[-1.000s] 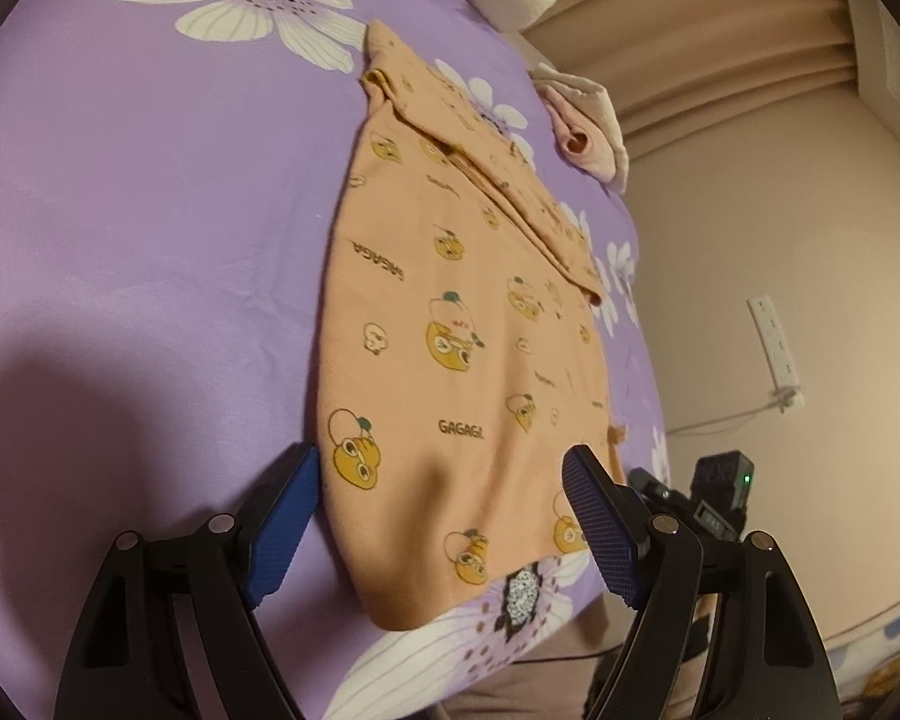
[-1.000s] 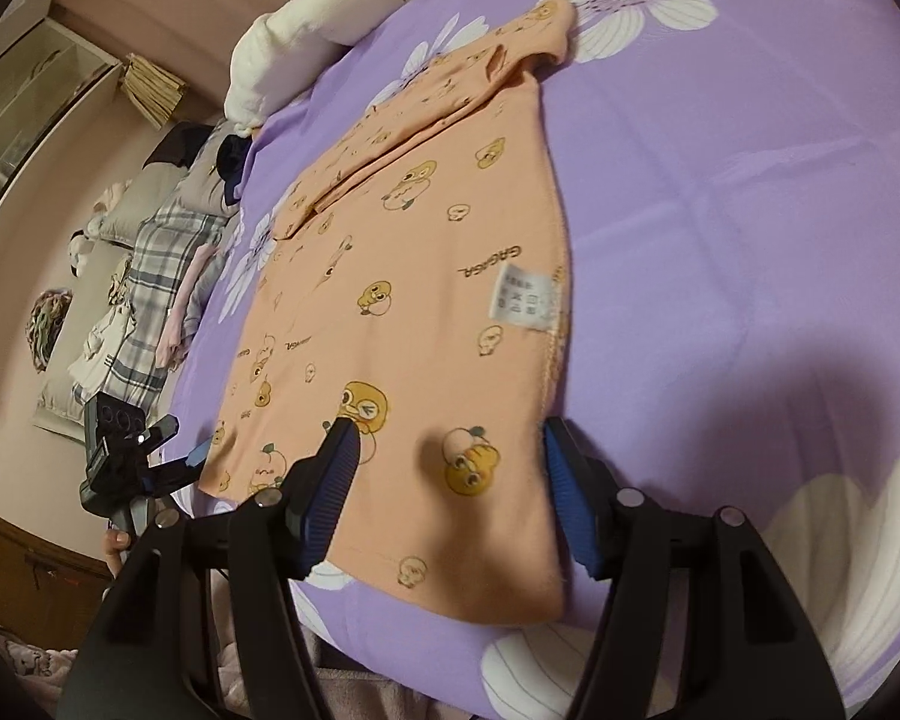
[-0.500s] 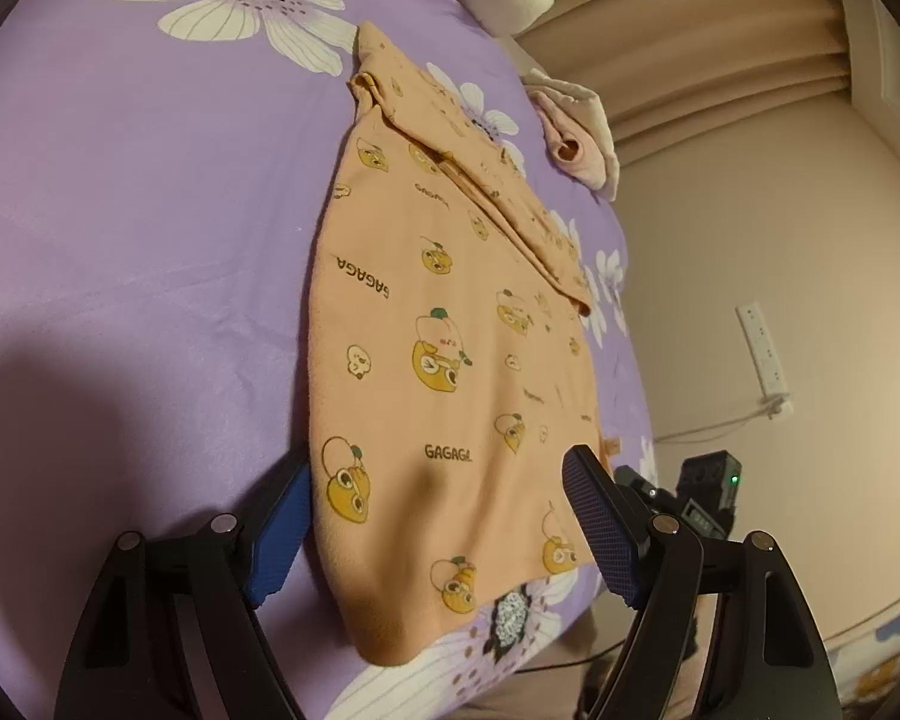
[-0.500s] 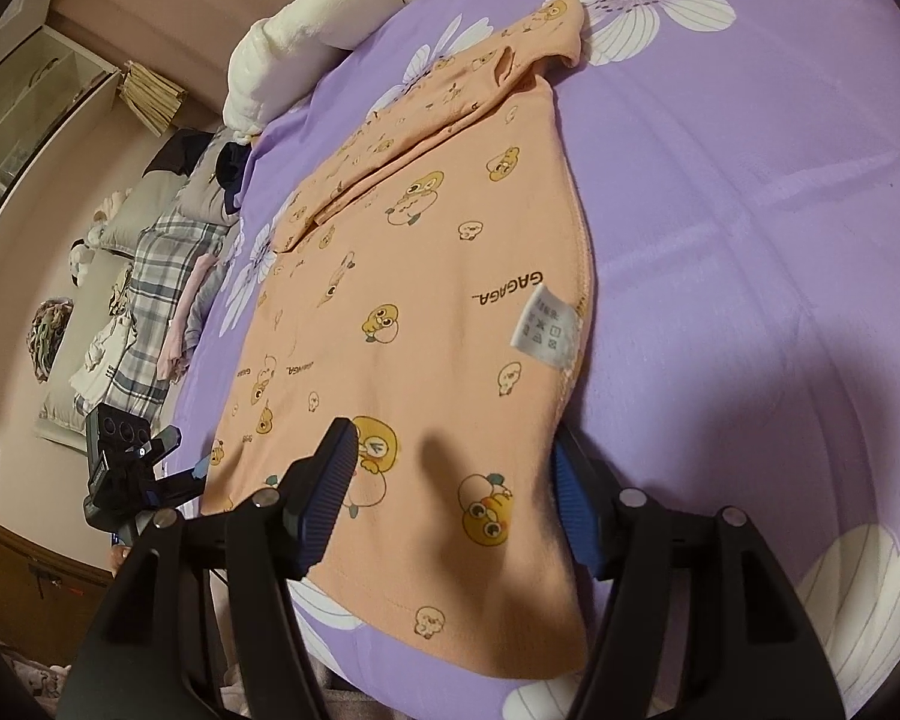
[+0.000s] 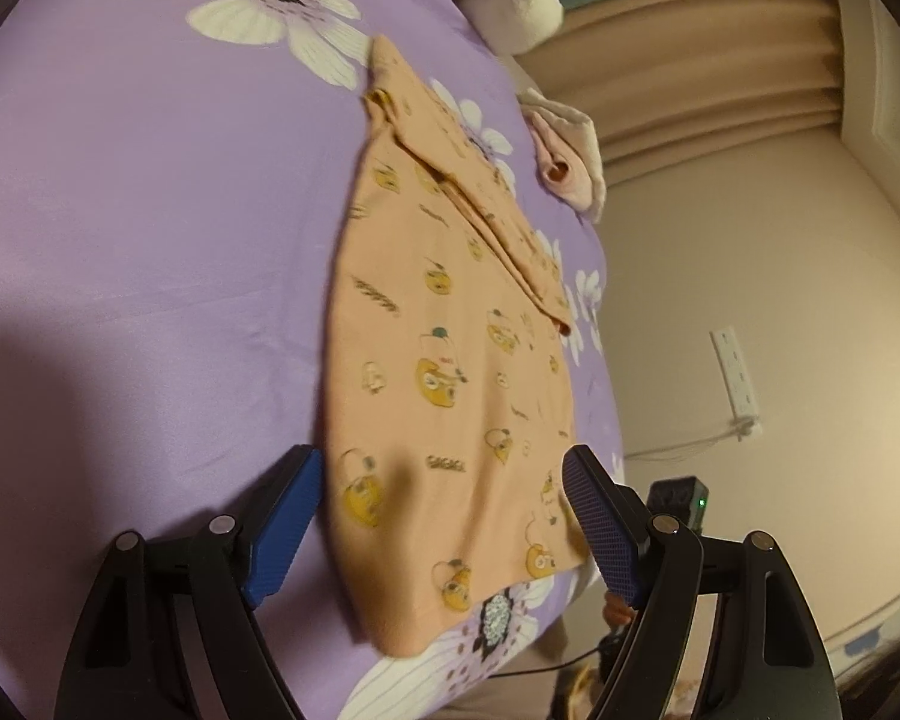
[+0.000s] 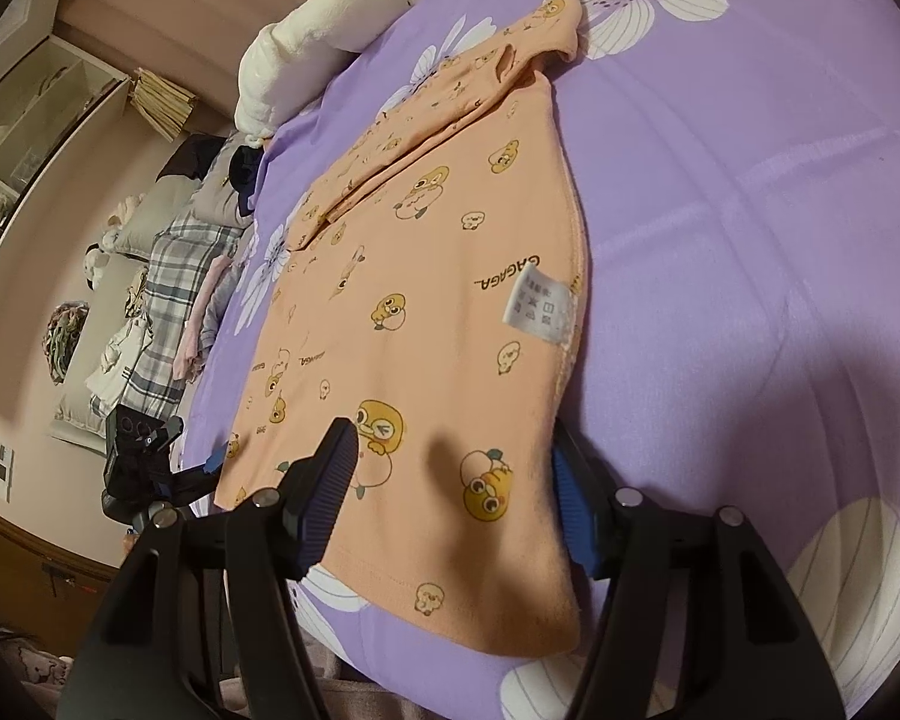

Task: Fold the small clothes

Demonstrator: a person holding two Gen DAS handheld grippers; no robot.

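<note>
Hem corners lined up, jaws spread over the shirt

Shirt first: the peach shirt [image 5: 450, 360] lies flat on the purple bedsheet [image 5: 150, 210], its sleeve folded across the upper part and its hem toward the bottom of both frames. Compared with a moment back, the cloth now fills more of my right view and sits lower between the fingers, so I judge I have closed in on the hem; my left view has swung a little, putting the left hem corner nearer the frame's bottom centre. That suggests the pick-up for the next fold is close but not begun.

My left gripper [image 5: 444, 516] stands wide open, straddling the hem without pinching it. My right gripper [image 6: 450, 480] is open too, its jaws on either side of the cloth, the right one half tucked behind the shirt's edge. Whether any pad touches fabric I cannot tell.

Blur softens the left view, and the shirt's underside is hidden.
</note>
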